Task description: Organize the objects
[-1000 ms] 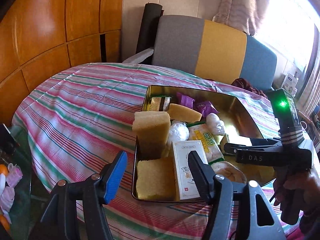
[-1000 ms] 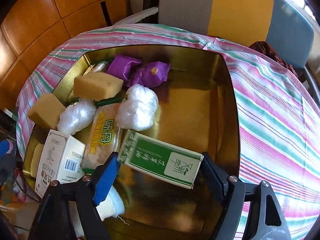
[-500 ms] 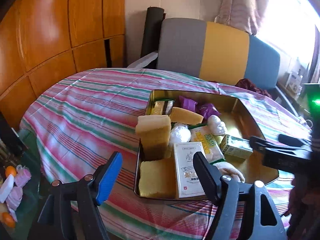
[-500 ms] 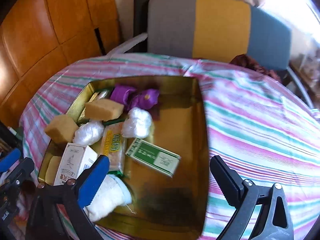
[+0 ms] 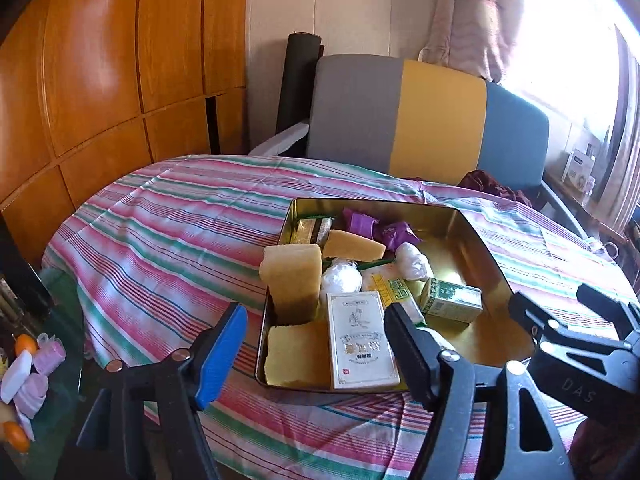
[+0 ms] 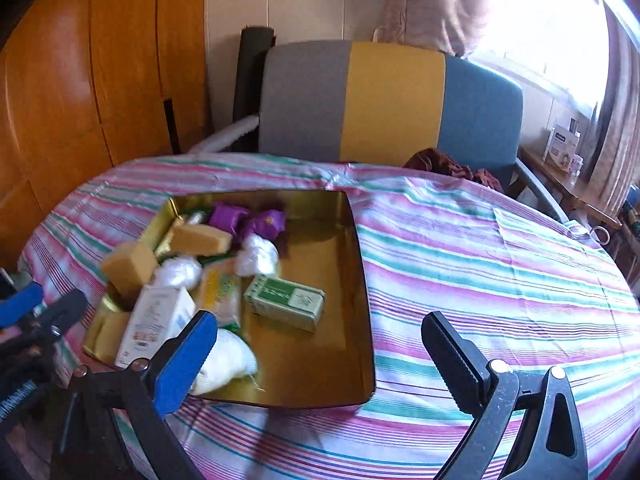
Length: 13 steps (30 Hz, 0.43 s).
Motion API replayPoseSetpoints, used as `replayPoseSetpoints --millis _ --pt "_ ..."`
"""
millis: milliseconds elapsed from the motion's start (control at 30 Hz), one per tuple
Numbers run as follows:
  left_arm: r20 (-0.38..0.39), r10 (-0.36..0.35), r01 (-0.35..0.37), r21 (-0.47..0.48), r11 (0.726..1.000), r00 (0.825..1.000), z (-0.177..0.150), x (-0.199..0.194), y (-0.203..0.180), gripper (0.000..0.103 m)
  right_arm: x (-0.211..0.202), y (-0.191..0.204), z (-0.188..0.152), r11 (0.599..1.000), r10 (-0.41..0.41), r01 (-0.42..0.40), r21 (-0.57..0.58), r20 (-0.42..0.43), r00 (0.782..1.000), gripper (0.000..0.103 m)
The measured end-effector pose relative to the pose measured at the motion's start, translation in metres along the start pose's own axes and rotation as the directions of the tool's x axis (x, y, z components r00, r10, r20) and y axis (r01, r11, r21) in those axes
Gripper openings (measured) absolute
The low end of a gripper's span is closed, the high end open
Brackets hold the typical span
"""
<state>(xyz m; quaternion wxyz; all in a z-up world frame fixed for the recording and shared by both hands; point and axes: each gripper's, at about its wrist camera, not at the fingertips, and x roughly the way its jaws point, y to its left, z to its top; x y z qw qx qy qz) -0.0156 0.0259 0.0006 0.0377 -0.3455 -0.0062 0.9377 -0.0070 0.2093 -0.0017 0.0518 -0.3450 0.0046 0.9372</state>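
Since a second ago we have let go of the green box point(image 6: 285, 303), now lying flat in the gold tin point(image 6: 362, 280) beside the white bundle point(image 6: 256, 255), and drawn back our right gripper point(image 6: 318, 354) and left gripper point(image 5: 314, 338), jaws apart and empty; it looks light and stiff, best pinched across its long sides.

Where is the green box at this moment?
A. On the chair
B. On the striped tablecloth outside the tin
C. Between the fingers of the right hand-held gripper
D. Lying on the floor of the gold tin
D: the green box lies flat inside the gold tin, and the right hand-held gripper is open and empty.
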Motion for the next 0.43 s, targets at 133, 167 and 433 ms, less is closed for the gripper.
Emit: replayPoseSetpoints --millis 133,167,433 --pt "-0.018 0.001 -0.001 0.007 1.0 1.0 -0.002 0.002 0.0 0.069 -0.009 0.005 0.004 1.0 0.007 -0.007 -0.012 0.036 0.999 0.103" --pt "-0.022 -0.004 0.004 0.0 1.0 1.0 -0.003 0.002 0.0 0.069 -0.011 0.007 0.004 1.0 0.008 -0.007 -0.016 0.04 0.999 0.103" --pt "0.003 0.009 -0.009 -0.017 1.0 1.0 -0.003 0.002 0.006 0.068 -0.008 0.015 0.005 0.999 0.011 -0.01 -0.032 0.026 1.0 0.103"
